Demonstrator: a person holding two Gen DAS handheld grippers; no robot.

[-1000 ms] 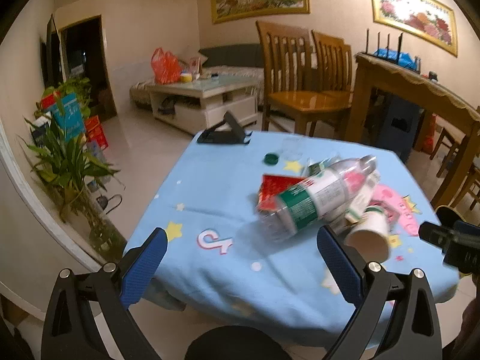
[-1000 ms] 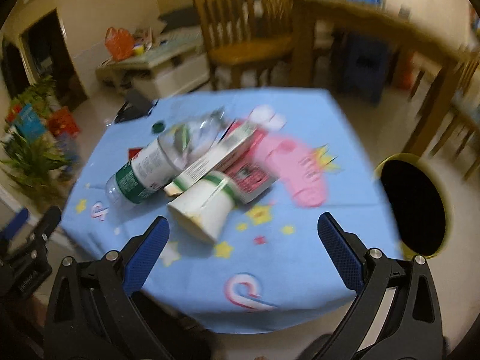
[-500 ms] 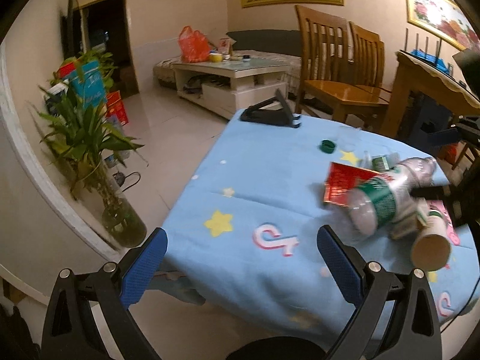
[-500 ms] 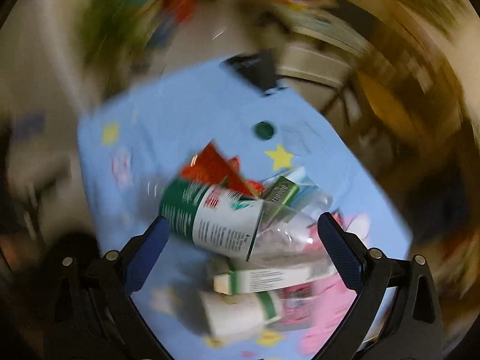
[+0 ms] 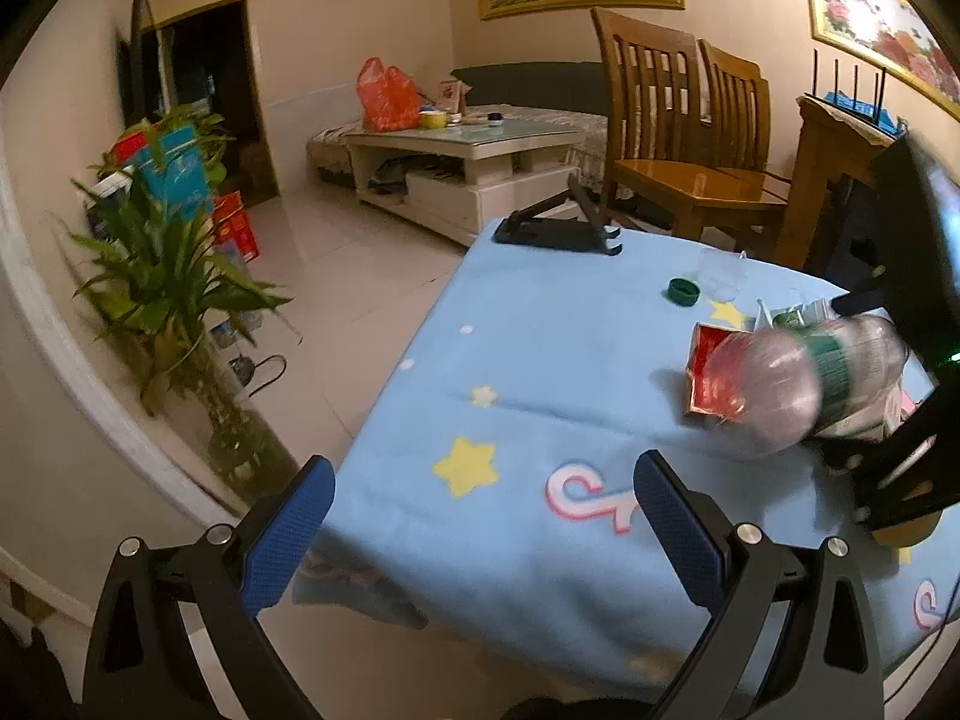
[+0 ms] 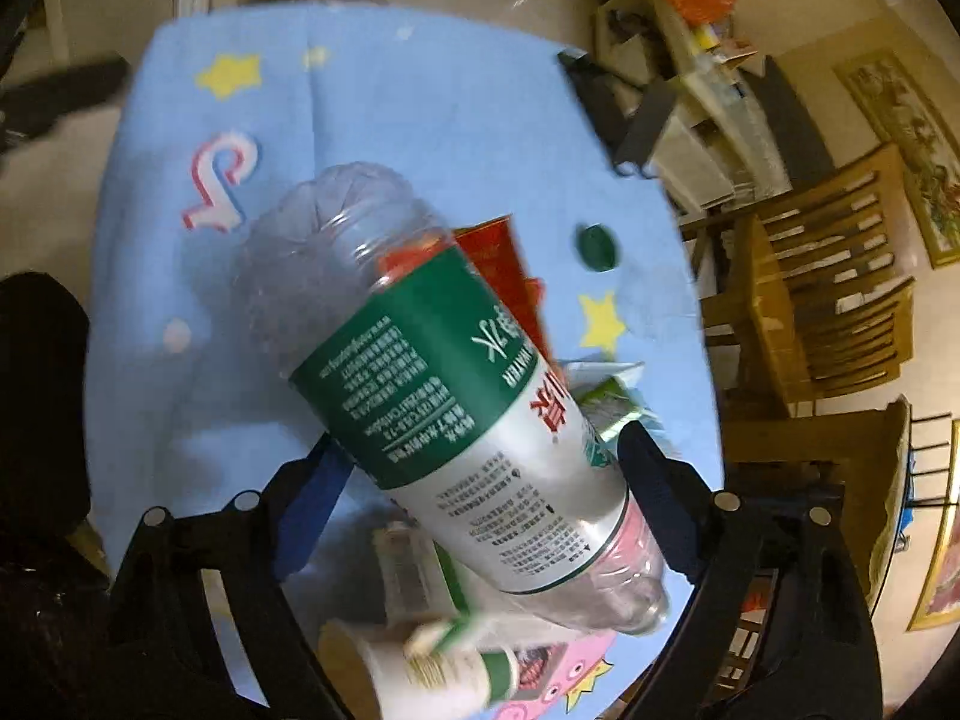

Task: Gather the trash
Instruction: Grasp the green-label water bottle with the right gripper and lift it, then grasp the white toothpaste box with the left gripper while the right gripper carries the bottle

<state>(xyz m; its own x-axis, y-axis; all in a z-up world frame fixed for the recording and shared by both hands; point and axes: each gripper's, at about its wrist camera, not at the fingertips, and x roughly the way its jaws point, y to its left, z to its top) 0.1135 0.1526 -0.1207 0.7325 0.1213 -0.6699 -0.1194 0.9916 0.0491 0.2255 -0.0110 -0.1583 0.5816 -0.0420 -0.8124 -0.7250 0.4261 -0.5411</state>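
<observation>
A clear plastic bottle (image 6: 456, 384) with a green and white label lies slantwise between the fingers of my right gripper (image 6: 480, 444). Its jaws are closing and both blue pads meet the bottle's sides. In the left wrist view the bottle (image 5: 780, 384) is blurred, its base tipped up off the blue tablecloth (image 5: 540, 360). Beneath it lie a red packet (image 6: 498, 252), a long carton (image 6: 420, 564), a paper cup (image 6: 420, 666) and a green wrapper (image 6: 612, 402). A green cap (image 5: 683, 291) sits apart. My left gripper (image 5: 480, 468) hangs open over the table's near left edge, holding nothing.
A black folding stand (image 5: 558, 228) and a clear plastic cup (image 5: 717, 276) sit at the table's far side. A potted plant (image 5: 162, 276) stands on the floor to the left. Wooden chairs (image 5: 678, 138) and a coffee table (image 5: 462, 144) stand beyond.
My right gripper swung in over the pile and closed around the bottle, whose base has tipped up. My left gripper drifted left toward the table's edge, then held still.
</observation>
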